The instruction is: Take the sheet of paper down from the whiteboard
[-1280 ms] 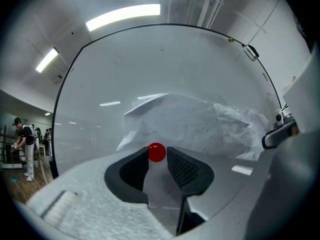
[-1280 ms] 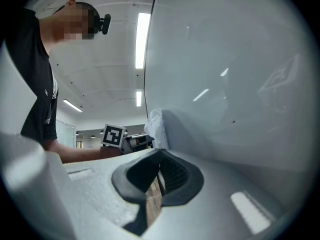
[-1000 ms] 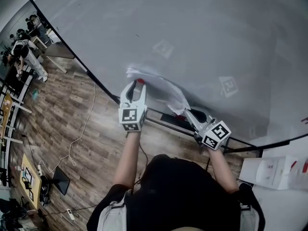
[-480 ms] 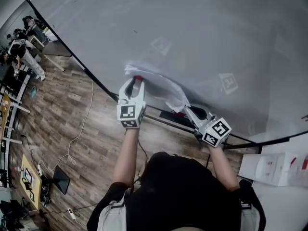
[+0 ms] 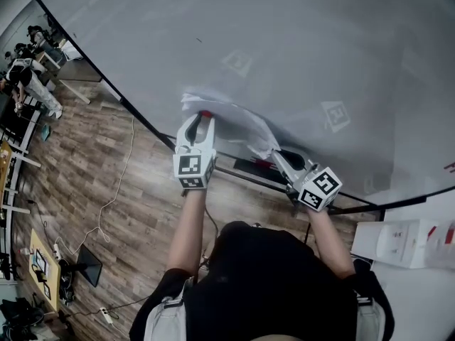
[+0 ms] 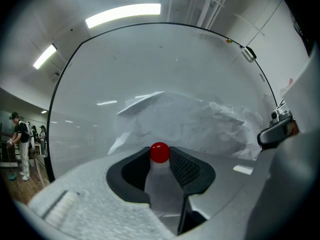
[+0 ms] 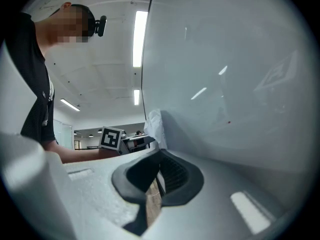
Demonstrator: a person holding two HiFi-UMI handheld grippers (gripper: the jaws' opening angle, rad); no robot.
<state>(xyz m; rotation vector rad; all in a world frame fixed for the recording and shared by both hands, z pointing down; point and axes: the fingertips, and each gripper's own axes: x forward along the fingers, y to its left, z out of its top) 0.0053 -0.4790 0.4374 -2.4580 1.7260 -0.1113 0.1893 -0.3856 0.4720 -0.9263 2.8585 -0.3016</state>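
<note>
Paper (image 5: 234, 123) slants across the whiteboard (image 5: 320, 48). Left hand-held gripper (image 5: 201, 118) clamps a red-capped pin (image 6: 159, 152) at its upper end; right hand-held gripper (image 5: 274, 154) pinches its lower corner.

On my remote feed I see the person in a black short-sleeved top (image 5: 277, 290), pale grey straps (image 5: 167, 311) at the shoulders. The left hand-held gripper (image 5: 201, 119) and right hand-held gripper (image 5: 274, 155) are light grey, with dark ribbed pads (image 6: 186, 168) and white cubes (image 5: 194, 171) bearing black square markers.
</note>
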